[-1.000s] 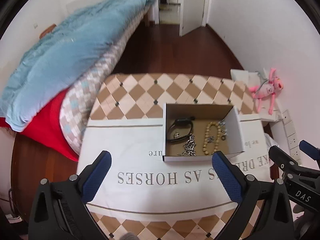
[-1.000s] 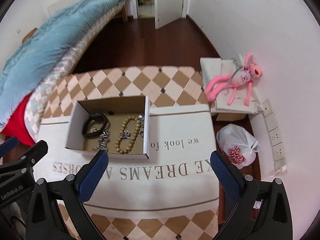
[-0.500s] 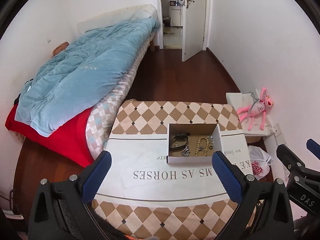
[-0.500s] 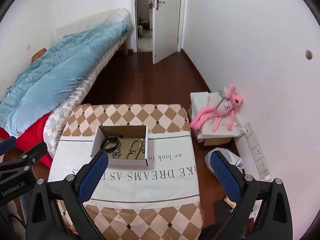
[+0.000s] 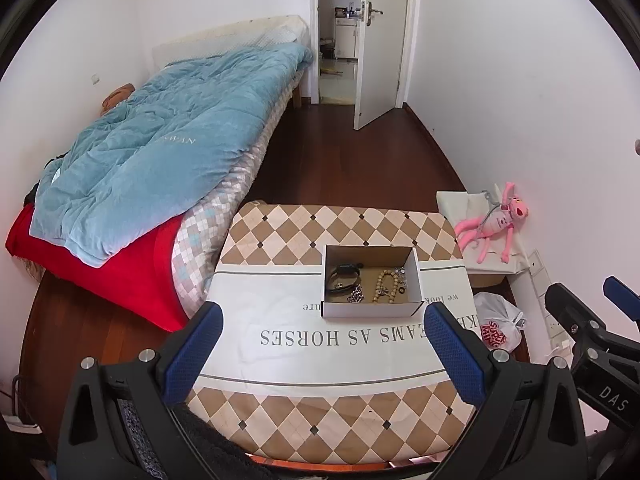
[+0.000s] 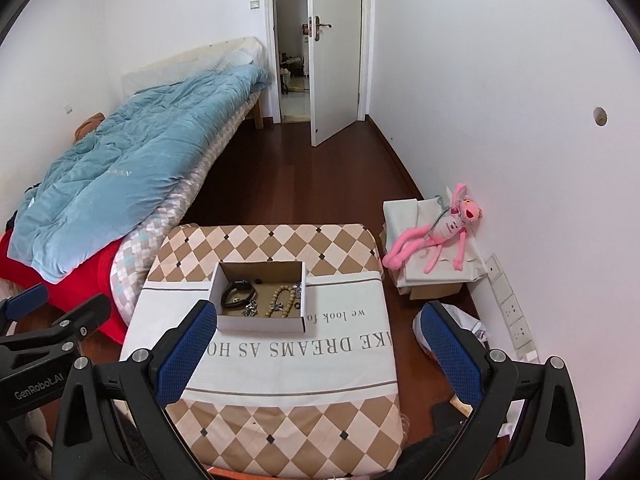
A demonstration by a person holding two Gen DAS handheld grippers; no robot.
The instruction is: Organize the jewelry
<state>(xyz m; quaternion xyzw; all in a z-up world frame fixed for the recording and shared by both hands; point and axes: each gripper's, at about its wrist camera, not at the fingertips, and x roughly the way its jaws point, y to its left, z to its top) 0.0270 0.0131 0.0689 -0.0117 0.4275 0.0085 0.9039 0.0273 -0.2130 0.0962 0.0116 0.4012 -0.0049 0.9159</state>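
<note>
Jewelry in open cardboard box (image 5: 370, 282) on tabletop (image 5: 304, 344): black band (image 5: 343, 276) at left, metal chain (image 5: 355, 294) in middle, bead bracelet (image 5: 385, 286) at right. Pieces likely light, small, limp; chain may slip and tangle. You better pinch bracelet across one side of its loop, band at its thick part. Left gripper (image 5: 326, 344) and right gripper (image 6: 316, 344) both with fingers wide apart, holding nothing. Box lies ahead of fingers, well apart, lower than both.
</note>
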